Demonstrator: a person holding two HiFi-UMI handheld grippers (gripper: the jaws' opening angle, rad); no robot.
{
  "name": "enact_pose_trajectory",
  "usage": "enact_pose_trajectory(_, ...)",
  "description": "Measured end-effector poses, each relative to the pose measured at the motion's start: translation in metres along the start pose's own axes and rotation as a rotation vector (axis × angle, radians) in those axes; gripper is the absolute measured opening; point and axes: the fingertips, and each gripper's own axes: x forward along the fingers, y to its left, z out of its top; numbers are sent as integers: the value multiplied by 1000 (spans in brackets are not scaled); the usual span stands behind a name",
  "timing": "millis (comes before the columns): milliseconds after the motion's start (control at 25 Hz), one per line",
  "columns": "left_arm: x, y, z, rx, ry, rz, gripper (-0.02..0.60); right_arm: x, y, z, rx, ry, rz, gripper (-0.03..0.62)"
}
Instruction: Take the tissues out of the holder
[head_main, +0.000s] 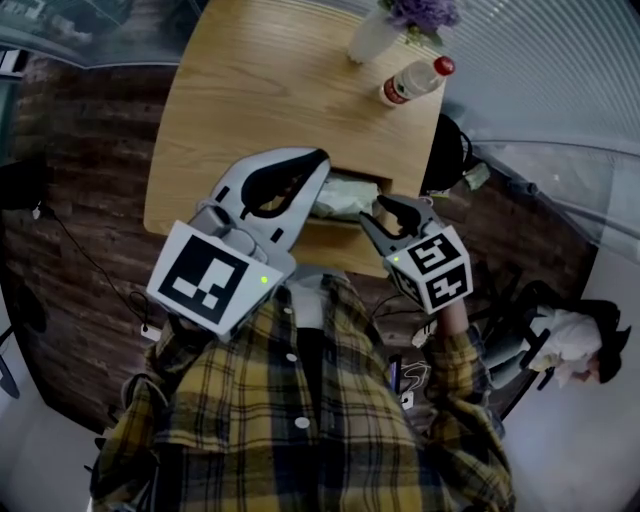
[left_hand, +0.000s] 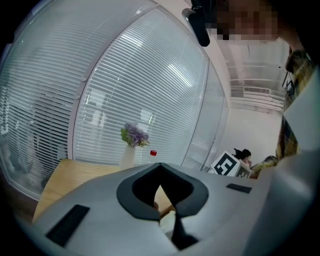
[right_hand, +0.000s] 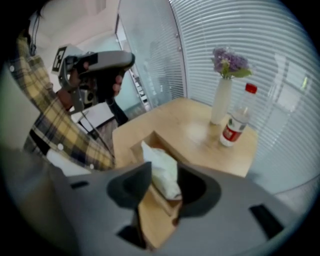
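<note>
A wooden tissue holder (head_main: 335, 235) sits at the near edge of the wooden table (head_main: 260, 90), with crumpled white tissues (head_main: 345, 198) sticking out of it. My right gripper (head_main: 378, 216) hovers just right of the holder and points steeply down. Its jaws stand open. In the right gripper view the tissues (right_hand: 162, 167) show between the open jaws of the right gripper (right_hand: 166, 170), and the pads do not press on them; the holder (right_hand: 152, 212) lies below. My left gripper (head_main: 320, 160) is above the holder's left end, its tips together and nothing in them.
A white vase with purple flowers (head_main: 378, 32) and a red-capped bottle (head_main: 412, 78) stand at the table's far right. A glass wall with blinds (left_hand: 140, 85) runs behind the table. A seated person (head_main: 572, 338) is off to the right.
</note>
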Motion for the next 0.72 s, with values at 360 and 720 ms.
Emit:
enact_pose_trajectory(360, -3, 5, -11, -19, 15, 14, 9, 21, 1, -28, -36, 110, 19, 143)
enact_pose_trajectory(720, -5, 6, -17, -27, 26, 17, 9, 42, -3, -46, -108, 216, 19, 143)
